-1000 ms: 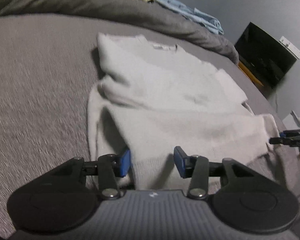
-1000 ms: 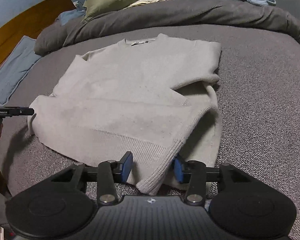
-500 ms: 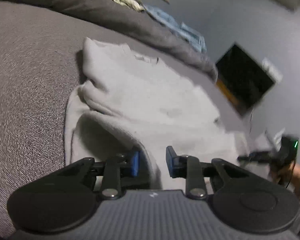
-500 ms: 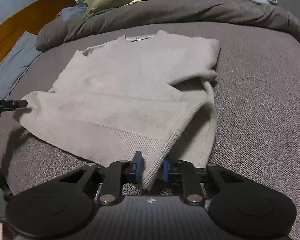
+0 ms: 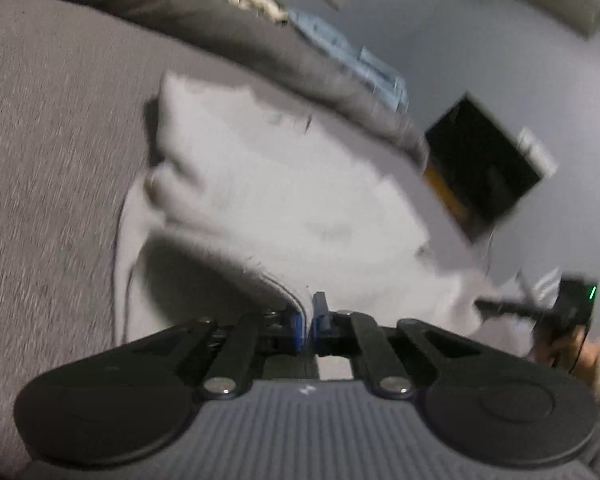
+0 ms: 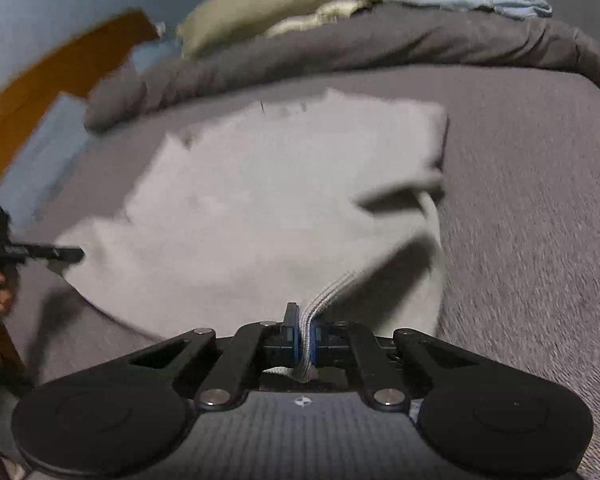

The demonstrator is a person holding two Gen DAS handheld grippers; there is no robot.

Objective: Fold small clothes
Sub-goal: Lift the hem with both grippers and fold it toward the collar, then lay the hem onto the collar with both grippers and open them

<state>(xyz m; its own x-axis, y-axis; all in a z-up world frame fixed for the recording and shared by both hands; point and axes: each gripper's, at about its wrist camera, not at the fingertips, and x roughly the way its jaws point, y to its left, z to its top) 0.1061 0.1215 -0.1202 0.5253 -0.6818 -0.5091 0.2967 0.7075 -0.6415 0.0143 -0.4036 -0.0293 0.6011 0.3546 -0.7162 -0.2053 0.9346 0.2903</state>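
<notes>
Pale grey knit sweater (image 6: 268, 208) spread on grey bed cover (image 6: 532, 216). Right gripper (image 6: 306, 336) angled downward, clamped on ribbed hem corner. Left gripper (image 5: 307, 322) tilted down, rolled, pinching opposite hem edge. Both views blurred.

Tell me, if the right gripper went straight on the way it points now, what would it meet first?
Probably the sweater itself: the right gripper is shut on its ribbed hem, and the sweater's body lies directly ahead.

Both wrist views look closely across the sweater (image 5: 284, 208).
</notes>
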